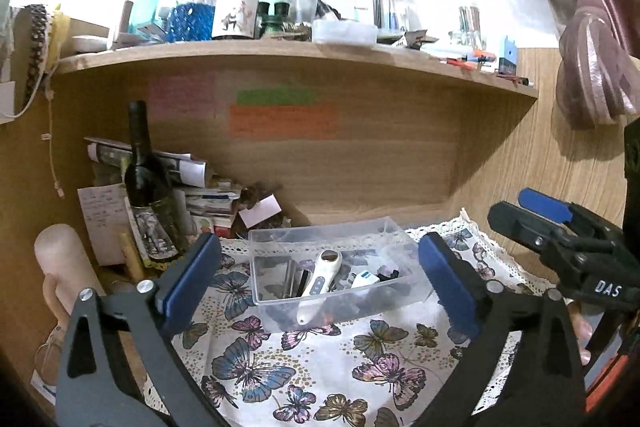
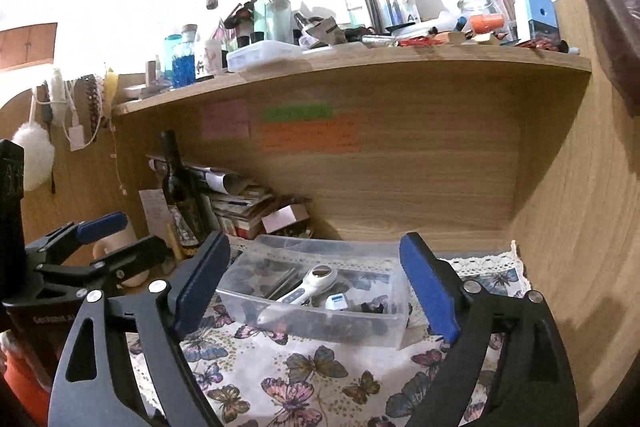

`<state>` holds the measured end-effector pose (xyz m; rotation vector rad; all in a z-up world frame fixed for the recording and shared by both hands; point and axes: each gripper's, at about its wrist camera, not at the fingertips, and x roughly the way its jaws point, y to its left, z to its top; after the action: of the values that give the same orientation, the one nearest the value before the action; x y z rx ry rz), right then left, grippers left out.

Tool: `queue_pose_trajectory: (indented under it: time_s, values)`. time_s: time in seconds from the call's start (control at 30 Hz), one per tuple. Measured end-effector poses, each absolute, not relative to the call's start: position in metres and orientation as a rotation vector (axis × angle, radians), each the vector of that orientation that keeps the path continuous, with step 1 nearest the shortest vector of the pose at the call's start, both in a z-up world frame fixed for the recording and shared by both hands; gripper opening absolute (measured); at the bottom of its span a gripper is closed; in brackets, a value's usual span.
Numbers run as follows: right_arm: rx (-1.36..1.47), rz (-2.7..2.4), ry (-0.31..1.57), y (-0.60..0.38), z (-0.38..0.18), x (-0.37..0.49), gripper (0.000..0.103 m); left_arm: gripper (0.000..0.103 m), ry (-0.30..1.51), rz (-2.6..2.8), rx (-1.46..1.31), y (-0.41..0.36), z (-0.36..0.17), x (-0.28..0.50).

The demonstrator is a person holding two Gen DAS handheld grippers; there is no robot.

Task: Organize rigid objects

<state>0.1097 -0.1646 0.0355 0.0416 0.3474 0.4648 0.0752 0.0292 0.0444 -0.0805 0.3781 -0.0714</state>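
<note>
A clear plastic box stands on a butterfly-print cloth in a wooden desk nook. Inside lie a white handheld device, a small white-and-blue item and dark bits. My left gripper is open and empty, its blue pads on either side of the box, a little short of it. My right gripper is open and empty, likewise facing the box. Each gripper shows at the edge of the other's view, the right one and the left one.
A dark wine bottle stands left of the box beside stacked papers. A pale cylinder stands at far left. The shelf above is crowded with bottles and jars. A wooden side wall closes the right.
</note>
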Motion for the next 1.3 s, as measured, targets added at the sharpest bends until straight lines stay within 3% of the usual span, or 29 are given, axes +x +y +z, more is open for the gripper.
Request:
queue_pose_trajectory:
  time_s: [0.13,1.3]
  values:
    - [0.065,0.466,0.329,-0.171,0.035,0.102,0.099,0.102,0.364,-0.069,-0.072,0.027,0.045,0.069]
    - [0.047,0.447,0.339,-0.169,0.03,0.104,0.103,0.103,0.359,-0.051,-0.087,0.031,0.042,0.074]
